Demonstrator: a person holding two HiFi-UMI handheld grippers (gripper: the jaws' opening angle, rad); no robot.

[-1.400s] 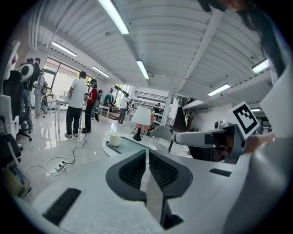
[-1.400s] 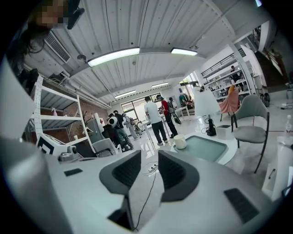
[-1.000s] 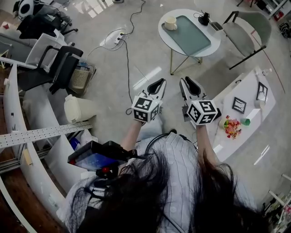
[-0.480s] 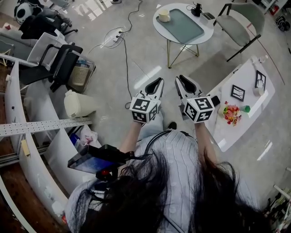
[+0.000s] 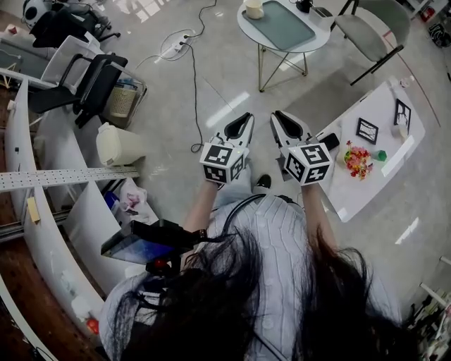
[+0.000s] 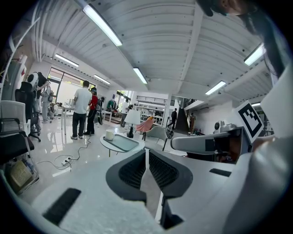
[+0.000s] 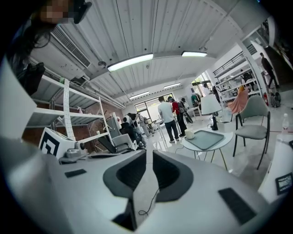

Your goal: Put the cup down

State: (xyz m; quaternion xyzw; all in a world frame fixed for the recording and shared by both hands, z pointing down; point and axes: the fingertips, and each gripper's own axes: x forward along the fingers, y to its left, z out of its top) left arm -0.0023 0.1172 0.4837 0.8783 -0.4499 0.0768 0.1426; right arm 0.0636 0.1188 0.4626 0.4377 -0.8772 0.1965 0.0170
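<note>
Start closest in. Your left tongs (image 6: 145, 154) have their jaws pressed together, ribbed pads meeting at the tips, with nothing between them. Your right tongs (image 7: 149, 156) are closing to the same point: their tips come together on empty air, and only floor and a loose cable (image 7: 147, 208) show through the slot below. From the head view, the left tongs (image 5: 246, 117) and right tongs (image 5: 277, 115) sit side by side and level, carrying nothing and touching nothing.

Beyond the tips there's open floor, and well ahead of both tongs stands the round table (image 5: 315, 37). The cup (image 5: 254, 8) is there, upright at the table's edge, just beside the green tray (image 5: 285, 17). It shows a little left of your left tongs' line (image 6: 109, 135) and a little right of your right tongs' line (image 7: 189, 134), so it lies roughly between them but far out of reach. By the look of it, the cup is already set down and you hold none.

If you do go for it, expect a pale glazed mug that's rigid and fairly light. It'll be slick under the pads and will chip if knocked on that tabletop. I can't make out a handle from here. I'd spread the jaws wide and pinch across the wall just below the rim, or span the whole body. Keep it upright, and lower it gently rather than dropping it.
</note>
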